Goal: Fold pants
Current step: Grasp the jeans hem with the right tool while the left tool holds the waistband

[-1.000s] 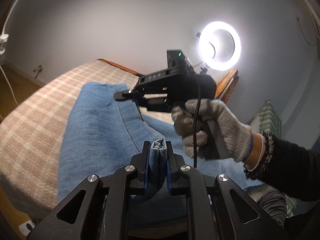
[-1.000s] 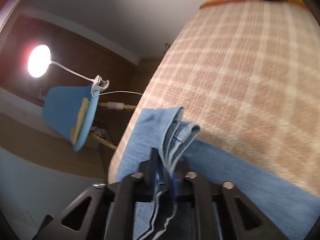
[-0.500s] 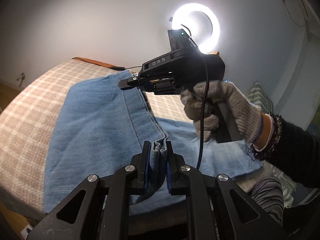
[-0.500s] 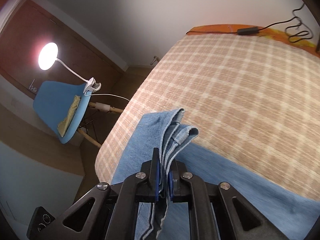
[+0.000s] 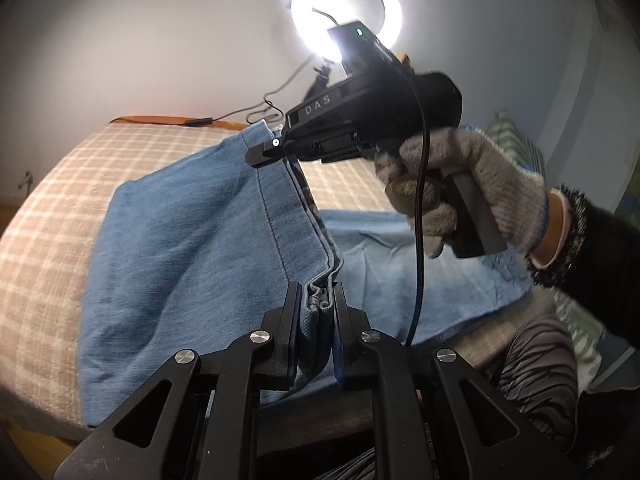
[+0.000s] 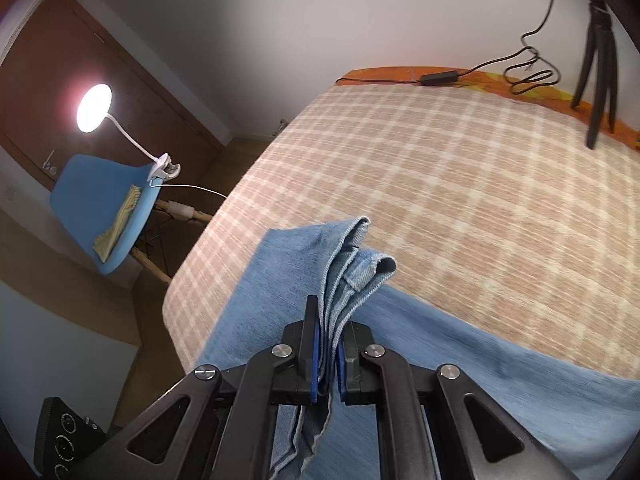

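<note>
Light blue denim pants (image 5: 188, 240) lie partly lifted over a checked beige bed cover (image 5: 52, 208). My left gripper (image 5: 316, 300) is shut on a bunched edge of the pants near the bottom of the left wrist view. Farther off, my right gripper (image 5: 260, 156), held by a gloved hand (image 5: 468, 200), pinches the other end of the same lifted edge, so the denim hangs stretched between the two. In the right wrist view my right gripper (image 6: 328, 344) is shut on several layers of the pants (image 6: 460, 360), whose hem corner sticks up past the fingers.
A lit ring light (image 5: 346, 16) stands at the wall behind the bed. A black tripod (image 6: 600, 60) and a cable with adapter (image 6: 440, 77) rest at the bed's far edge. A blue chair (image 6: 104, 208) with a clip lamp (image 6: 94, 108) stands left of the bed.
Both grippers have risen and carried the pinched pants edge farther across the bed. More checked cover and the bed's far edge now show in the right wrist view.
</note>
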